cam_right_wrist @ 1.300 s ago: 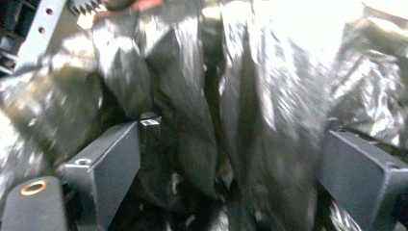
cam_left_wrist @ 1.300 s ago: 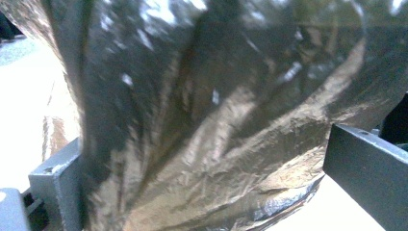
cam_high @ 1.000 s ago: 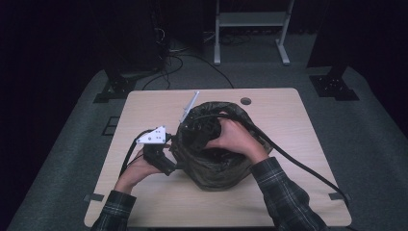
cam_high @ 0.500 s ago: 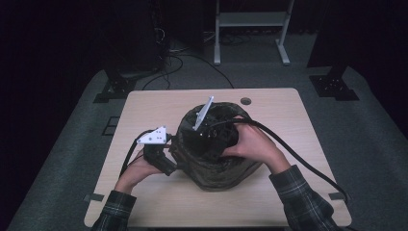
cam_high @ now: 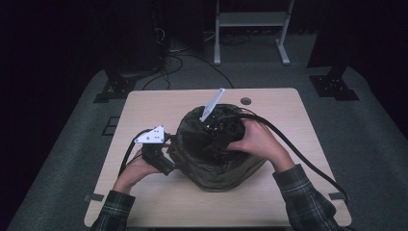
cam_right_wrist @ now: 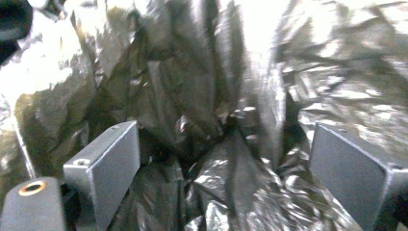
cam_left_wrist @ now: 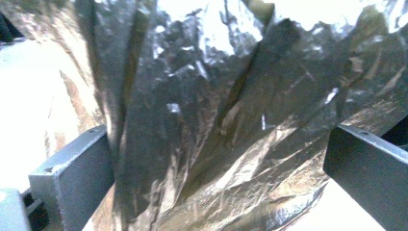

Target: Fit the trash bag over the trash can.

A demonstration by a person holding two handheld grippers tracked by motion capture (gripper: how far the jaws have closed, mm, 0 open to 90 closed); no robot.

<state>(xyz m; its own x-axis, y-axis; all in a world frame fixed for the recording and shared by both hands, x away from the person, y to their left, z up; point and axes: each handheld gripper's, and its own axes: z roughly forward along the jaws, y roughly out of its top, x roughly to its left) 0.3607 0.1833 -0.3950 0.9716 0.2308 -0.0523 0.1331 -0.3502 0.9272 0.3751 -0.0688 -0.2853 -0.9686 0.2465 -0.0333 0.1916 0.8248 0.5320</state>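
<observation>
Pale wooden table (cam_high: 144, 110) on grey carpet (cam_high: 62, 144), dark room.

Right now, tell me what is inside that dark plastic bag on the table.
The right gripper reaches into the top of the dark plastic bag, jaws apart among crumpled plastic folds. Nothing else shows; the bag's wall hides anything lower.

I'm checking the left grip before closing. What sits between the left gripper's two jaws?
In the left gripper view, crinkled film of the black plastic bag fills the gap between the open jaws of the left gripper; nothing else lies there.
</observation>
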